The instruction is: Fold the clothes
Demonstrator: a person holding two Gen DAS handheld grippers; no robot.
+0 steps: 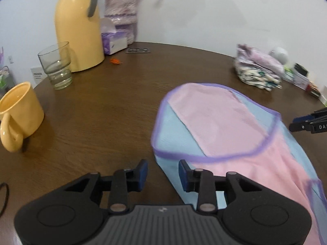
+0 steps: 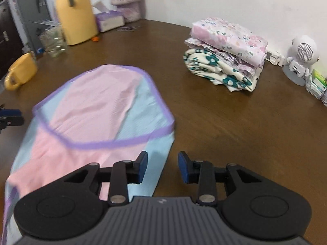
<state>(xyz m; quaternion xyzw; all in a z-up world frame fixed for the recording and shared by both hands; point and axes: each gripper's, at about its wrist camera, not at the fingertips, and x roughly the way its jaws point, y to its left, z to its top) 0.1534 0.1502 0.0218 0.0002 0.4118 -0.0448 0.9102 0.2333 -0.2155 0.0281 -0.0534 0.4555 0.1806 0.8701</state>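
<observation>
Garment [image 1: 220,122] lies between yellow mug [image 1: 19,114] and folded stack [image 2: 226,51].

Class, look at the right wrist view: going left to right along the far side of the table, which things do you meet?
Yellow mug → drinking glass → yellow jug → tissue box → stack of folded clothes → white robot-shaped speaker.
</observation>
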